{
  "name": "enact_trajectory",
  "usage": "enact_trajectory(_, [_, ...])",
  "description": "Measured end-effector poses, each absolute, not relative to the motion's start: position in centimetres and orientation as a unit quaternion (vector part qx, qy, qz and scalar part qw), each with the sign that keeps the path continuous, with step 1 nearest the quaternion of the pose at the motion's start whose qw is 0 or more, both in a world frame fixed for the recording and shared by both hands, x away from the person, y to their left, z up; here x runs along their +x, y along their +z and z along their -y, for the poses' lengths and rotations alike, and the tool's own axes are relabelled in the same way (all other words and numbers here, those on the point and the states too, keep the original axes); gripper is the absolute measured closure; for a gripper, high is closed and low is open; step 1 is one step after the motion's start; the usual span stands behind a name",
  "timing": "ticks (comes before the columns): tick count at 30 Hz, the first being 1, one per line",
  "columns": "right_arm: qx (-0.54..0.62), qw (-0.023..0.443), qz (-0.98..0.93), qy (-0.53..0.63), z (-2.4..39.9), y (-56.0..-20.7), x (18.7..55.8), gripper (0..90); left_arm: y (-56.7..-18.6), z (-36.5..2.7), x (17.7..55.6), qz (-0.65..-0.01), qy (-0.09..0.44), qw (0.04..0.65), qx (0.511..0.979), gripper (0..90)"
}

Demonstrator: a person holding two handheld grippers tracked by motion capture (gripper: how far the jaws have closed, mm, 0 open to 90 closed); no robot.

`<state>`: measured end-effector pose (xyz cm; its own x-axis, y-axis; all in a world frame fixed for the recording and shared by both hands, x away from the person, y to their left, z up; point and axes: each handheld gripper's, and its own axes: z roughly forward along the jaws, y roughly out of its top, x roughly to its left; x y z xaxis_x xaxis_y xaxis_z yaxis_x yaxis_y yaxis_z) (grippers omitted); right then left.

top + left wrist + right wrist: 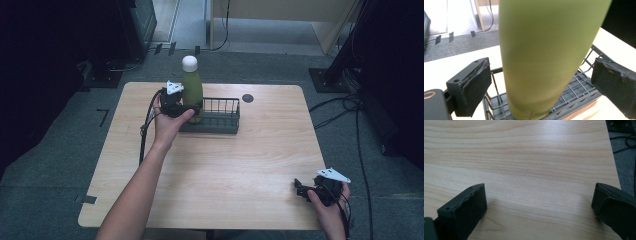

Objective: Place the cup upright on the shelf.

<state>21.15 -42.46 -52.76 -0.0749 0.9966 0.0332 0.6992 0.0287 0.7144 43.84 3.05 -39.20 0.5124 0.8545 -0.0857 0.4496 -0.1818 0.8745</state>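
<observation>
A: Left side first. Where's the left hand-held gripper [192, 106]?

B: Far left half of the table [220, 160], around 11 o'clock from table centre. It's at the green bottle [192, 90], coming in from the bottle's 9 o'clock.

A: Has it got the bottle?

B: No. In the left gripper view the jaws are spread wide, bottle [546, 57] sits between them, visible gaps on both sides, pads not touching. Open, holding nothing.

A: Bottle location?

B: Standing in the left end of the dark wire basket [220, 117], white cap on top. Basket wires [576, 85] show under and behind the bottle base. It looks tilted in the gripper view, upright from the high view.

A: Anything between there and the right?

B: Small dark round spot [247, 98] on the table at about 1 o'clock from the basket, can't tell what it is.

A: Right hand-held gripper [301, 189]?

B: Near right corner of the table, about 4 o'clock from centre, well apart from the bottle and basket. In the right gripper view the jaws are wide apart over bare wood [529, 165], nothing held. Can't tell if they touch the table.
</observation>
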Motion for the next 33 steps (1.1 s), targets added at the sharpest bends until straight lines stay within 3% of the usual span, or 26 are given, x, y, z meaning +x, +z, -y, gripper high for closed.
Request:
enact_trajectory(17, [0.631,0.253,-0.672,0.294,42.4,-52.8,21.2,0.0,-39.2,-6.0,40.8,-0.441,0.230,0.481,0.721,2.9])
enact_trajectory(33, [0.632,0.253,-0.671,0.293,42.4,-52.8,21.2,0.0,-41.5,-10.5,37.6,-0.471,0.236,0.481,0.700,2.9])
